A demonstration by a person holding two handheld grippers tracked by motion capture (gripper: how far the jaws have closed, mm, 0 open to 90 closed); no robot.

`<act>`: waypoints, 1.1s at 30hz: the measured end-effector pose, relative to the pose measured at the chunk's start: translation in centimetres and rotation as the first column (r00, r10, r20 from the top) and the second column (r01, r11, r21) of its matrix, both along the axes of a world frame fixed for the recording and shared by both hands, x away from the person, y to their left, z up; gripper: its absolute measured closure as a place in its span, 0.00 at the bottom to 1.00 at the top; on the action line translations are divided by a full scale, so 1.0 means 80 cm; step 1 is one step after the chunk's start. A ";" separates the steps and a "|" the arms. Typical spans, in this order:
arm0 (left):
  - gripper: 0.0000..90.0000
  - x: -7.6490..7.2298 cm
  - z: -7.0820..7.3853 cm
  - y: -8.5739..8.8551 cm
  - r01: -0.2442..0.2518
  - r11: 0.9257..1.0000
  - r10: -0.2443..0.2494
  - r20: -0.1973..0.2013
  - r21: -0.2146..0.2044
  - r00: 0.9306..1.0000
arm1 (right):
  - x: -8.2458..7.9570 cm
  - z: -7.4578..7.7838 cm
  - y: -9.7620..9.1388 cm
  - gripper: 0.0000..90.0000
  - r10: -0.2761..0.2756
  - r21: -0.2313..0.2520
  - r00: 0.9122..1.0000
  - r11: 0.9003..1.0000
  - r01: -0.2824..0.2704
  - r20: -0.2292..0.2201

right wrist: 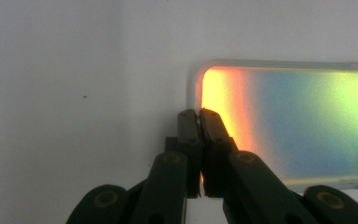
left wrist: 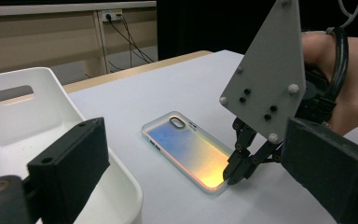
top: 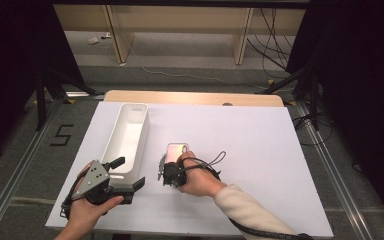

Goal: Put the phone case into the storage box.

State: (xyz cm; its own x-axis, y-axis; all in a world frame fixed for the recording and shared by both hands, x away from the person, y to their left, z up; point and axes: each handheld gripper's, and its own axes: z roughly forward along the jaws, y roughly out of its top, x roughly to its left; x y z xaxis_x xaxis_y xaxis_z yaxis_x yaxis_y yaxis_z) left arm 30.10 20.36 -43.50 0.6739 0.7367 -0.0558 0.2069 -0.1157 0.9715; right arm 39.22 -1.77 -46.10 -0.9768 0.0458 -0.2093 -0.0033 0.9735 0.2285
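A: Iridescent plastic, that case (left wrist: pixel 186 151). It lies flat on the white table (top: pixel 260 150), camera hole at the far end, just right of the bin (top: pixel 126 140). Why does the right gripper (right wrist: pixel 198 113) take it at the near end?

B: That short edge is the one closest to the hand. In the right gripper view the jaws are pinched together over the case's thin raised rim at that end. A flat thing offers nothing else to pinch, so I judge the rim is the only real purchase.

A: So it does have hold?

B: It looks so: the pads are closed with the rim between them, and the case rests on the table, not yet lifted.

A: And the left gripper (top: pixel 127 175)?

B: Jaws spread wide, nothing in them. It sits at the bin's near end, one jaw over the white wall, the other off to the right. My guess is it waits there to steady the bin or receive the case.

A: The bin looks empty.

B: Yes, open top up, long side running near to far.
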 end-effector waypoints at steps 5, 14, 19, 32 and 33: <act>0.07 -0.001 0.000 -0.001 -0.002 1.000 0.002 -0.002 0.001 1.000 | -0.005 -0.001 -0.006 0.99 -0.010 0.039 1.000 0.999 0.009 0.013; 0.08 0.000 -0.001 -0.001 -0.003 1.000 0.003 -0.003 0.001 1.000 | -0.009 -0.003 -0.021 1.00 -0.021 0.135 1.000 0.991 0.017 0.022; 0.08 0.000 -0.001 -0.001 -0.004 1.000 0.004 -0.003 0.002 1.000 | -0.010 -0.002 -0.032 1.00 -0.020 0.187 0.999 0.982 0.014 0.027; 0.08 0.001 -0.001 0.000 -0.007 1.000 0.007 -0.004 0.004 1.000 | -0.021 0.027 -0.057 1.00 -0.040 0.322 0.997 0.947 0.015 0.072; 0.08 0.001 -0.001 0.000 -0.008 1.000 0.008 -0.004 0.003 1.000 | -0.021 0.030 -0.059 1.00 -0.041 0.327 0.996 0.945 0.011 0.085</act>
State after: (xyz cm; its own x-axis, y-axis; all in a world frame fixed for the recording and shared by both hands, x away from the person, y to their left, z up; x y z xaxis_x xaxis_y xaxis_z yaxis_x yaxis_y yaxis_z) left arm 30.16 20.38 -43.58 0.6679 0.7422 -0.0560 0.2118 -0.1174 0.9702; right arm 37.51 -6.50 -43.73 -0.9523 0.1515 -0.2650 -0.0139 0.8457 0.5335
